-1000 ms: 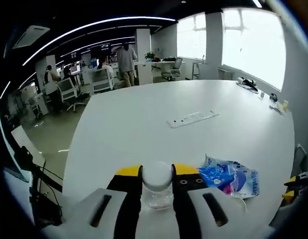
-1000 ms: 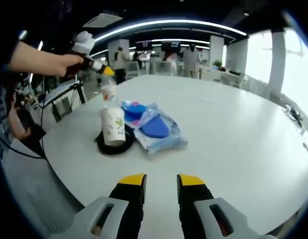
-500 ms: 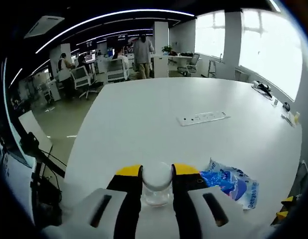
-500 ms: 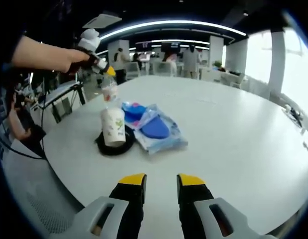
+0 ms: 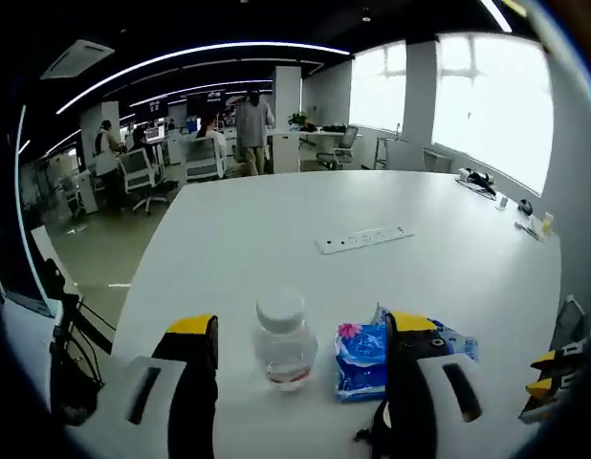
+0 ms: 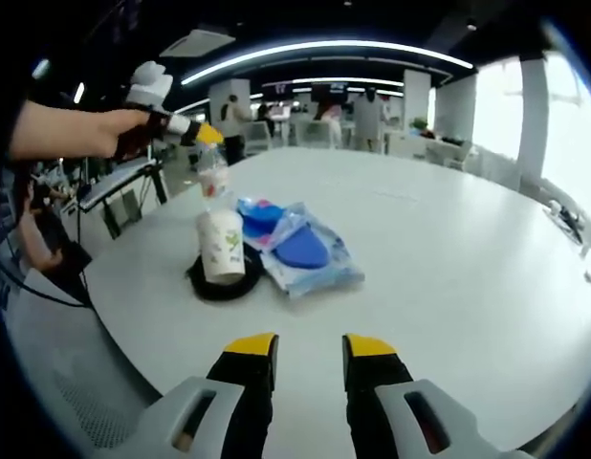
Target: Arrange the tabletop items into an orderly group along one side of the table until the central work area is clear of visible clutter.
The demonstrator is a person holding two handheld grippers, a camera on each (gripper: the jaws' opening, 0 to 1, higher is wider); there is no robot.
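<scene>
A small clear bottle [image 5: 281, 339] with a white cap stands upright on the white table [image 5: 276, 215]. My left gripper [image 5: 301, 325] is open wide, one jaw on each side of the bottle and neither touching it. A blue printed packet [image 5: 364, 352] lies just right of the bottle. In the right gripper view the bottle [image 6: 212, 172] stands behind a paper cup [image 6: 222, 247] on a black disc [image 6: 219, 283], beside the blue packets [image 6: 297, 249]. A person's hand holds the left gripper [image 6: 205, 137] above the bottle. My right gripper [image 6: 310, 346] is open and holds nothing.
A white power strip [image 5: 362, 237] lies flat at mid-table. Small items sit near the far right edge [image 5: 482, 180]. Office desks, chairs and people stand beyond the table. The table's near edge drops to the floor at left [image 6: 95, 316].
My left gripper has opened and let go of the bottle, which now stands on the table between the spread jaws. The right gripper has stayed in place.
</scene>
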